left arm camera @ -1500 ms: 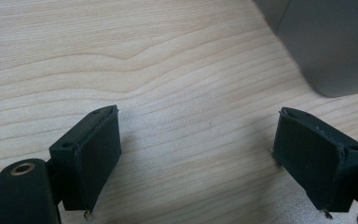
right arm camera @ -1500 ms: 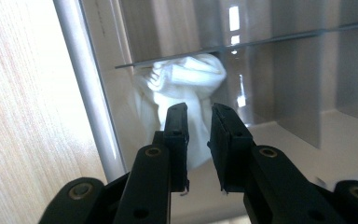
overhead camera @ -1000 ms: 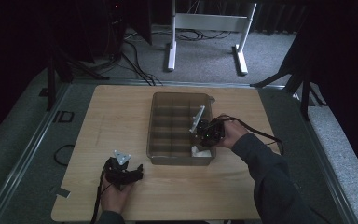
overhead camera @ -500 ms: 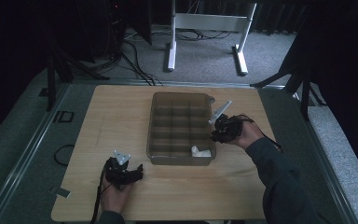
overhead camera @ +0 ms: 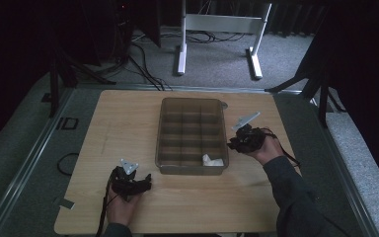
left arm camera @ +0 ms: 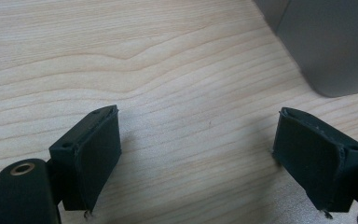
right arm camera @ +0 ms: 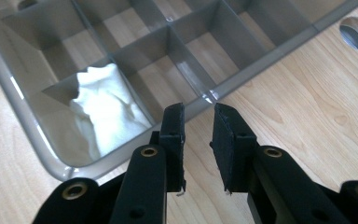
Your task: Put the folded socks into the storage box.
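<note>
A grey-brown divided tray (overhead camera: 192, 99) sits in the middle of the wooden table. A crumpled white piece (overhead camera: 212, 160) lies in its near right compartment, and the right gripper view shows that piece (right arm camera: 102, 107) inside the tray's walls (right arm camera: 242, 77). My right gripper (overhead camera: 231, 144) is just right of the tray, pointing at its side wall. Its jaws (right arm camera: 199, 116) stand a narrow gap apart with nothing between them. My left gripper (overhead camera: 147, 181) rests on the table left of the tray's near corner, its jaws (left arm camera: 198, 140) wide open over bare wood.
A round hole (right arm camera: 356, 32) is cut in the tabletop near the tray's far right corner. Bare wood stretches to the left of the tray (overhead camera: 123, 128) and along the front edge. A white frame (overhead camera: 217, 22) and cables lie on the floor beyond the table.
My right hand has drawn back from over the tray's near right compartments to the table on the tray's right side. The white piece stays in its compartment. My left hand has not moved.
</note>
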Available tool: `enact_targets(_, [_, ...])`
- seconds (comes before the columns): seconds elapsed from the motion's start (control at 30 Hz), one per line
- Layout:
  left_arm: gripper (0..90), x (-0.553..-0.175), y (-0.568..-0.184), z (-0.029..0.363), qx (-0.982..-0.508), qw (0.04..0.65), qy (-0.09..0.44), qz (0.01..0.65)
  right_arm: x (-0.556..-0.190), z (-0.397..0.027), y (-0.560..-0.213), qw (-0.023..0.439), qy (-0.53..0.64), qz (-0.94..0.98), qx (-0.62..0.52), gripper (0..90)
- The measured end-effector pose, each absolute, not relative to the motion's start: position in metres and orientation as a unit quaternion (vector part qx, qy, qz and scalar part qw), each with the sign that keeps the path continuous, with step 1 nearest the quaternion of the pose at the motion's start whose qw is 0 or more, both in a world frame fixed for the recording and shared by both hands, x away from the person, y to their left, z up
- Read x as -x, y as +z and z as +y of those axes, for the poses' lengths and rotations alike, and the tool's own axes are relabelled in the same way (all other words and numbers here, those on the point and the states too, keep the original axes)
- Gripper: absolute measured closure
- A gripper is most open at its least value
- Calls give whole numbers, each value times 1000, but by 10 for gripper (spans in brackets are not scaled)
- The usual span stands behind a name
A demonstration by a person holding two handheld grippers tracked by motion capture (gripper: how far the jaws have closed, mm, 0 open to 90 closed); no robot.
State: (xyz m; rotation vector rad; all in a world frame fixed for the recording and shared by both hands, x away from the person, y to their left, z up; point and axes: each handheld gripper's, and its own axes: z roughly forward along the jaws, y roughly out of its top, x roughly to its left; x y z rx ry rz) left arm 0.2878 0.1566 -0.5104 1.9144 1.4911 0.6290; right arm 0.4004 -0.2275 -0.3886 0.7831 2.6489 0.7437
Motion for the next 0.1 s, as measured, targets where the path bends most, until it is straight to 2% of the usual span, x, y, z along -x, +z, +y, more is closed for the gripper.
enact_targets(0.1, [151,-288,-510,157,-725,312,238,565,-399,-230,-392,142,261,914,-275,733])
